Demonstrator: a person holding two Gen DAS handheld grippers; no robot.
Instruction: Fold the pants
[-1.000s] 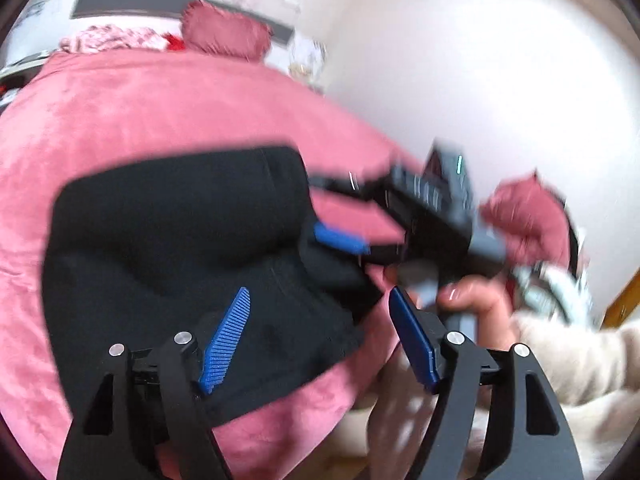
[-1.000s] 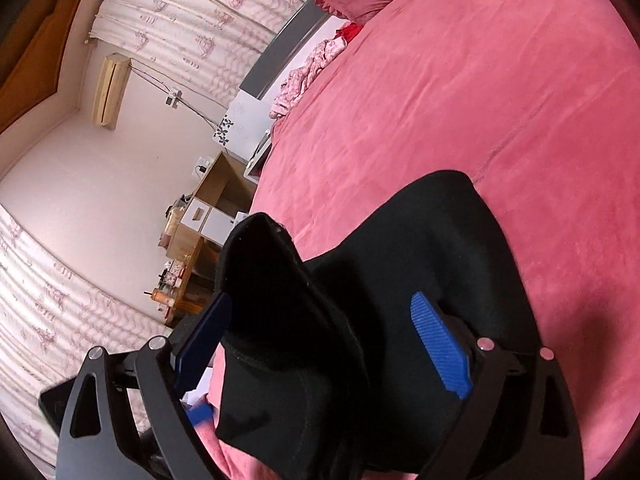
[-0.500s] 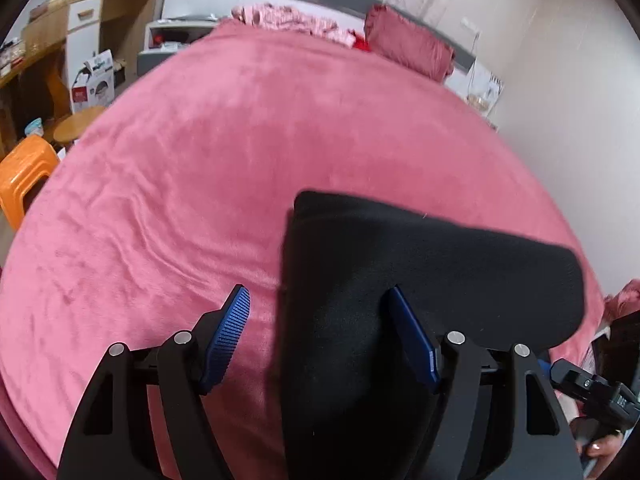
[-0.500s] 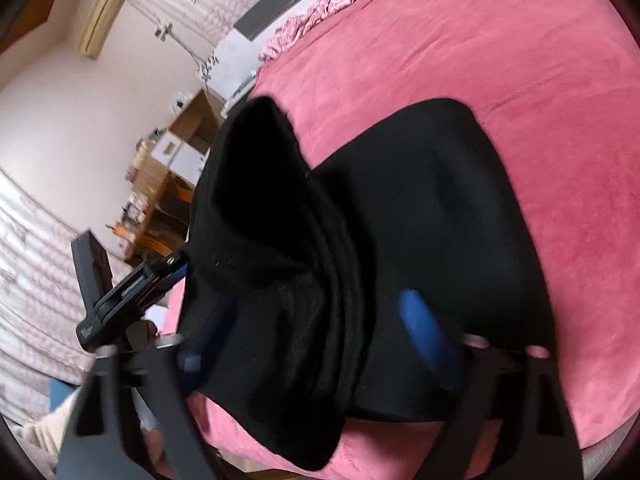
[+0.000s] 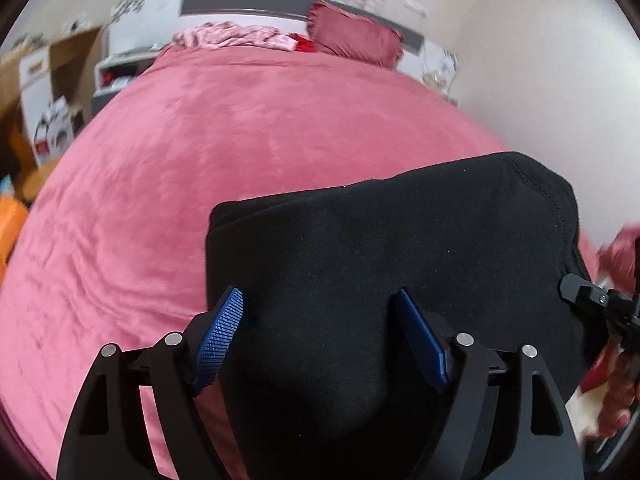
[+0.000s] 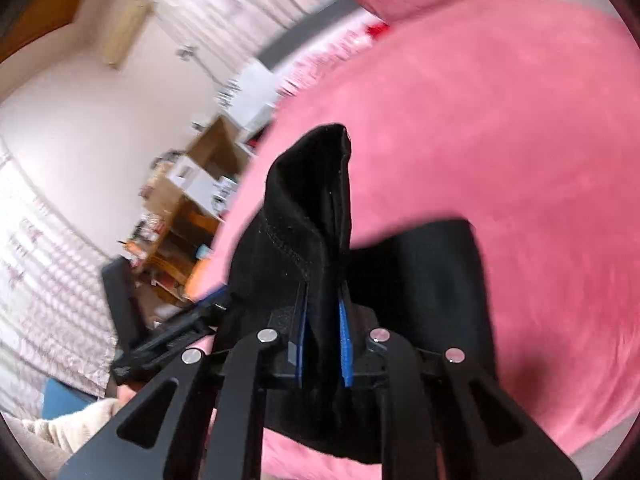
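The black pants (image 5: 380, 264) lie folded on the pink bed cover at the near edge. My left gripper (image 5: 320, 336) is open, its blue pads spread wide just above the near part of the fabric. My right gripper (image 6: 322, 340) is shut on a raised fold of the pants (image 6: 308, 208), which stands up between its blue pads. The rest of the pants (image 6: 424, 272) lies flat to the right of it. Part of the right gripper shows at the right edge of the left wrist view (image 5: 600, 304).
The pink bed cover (image 5: 240, 140) stretches back to a red pillow (image 5: 356, 42) and pink bedding (image 5: 232, 38) at the headboard. A wooden desk with boxes (image 6: 188, 196) stands left of the bed. A white wall is on the right.
My right gripper has closed on a fold of the pants and lifted it. My left gripper has shifted right over the pants and stays open.
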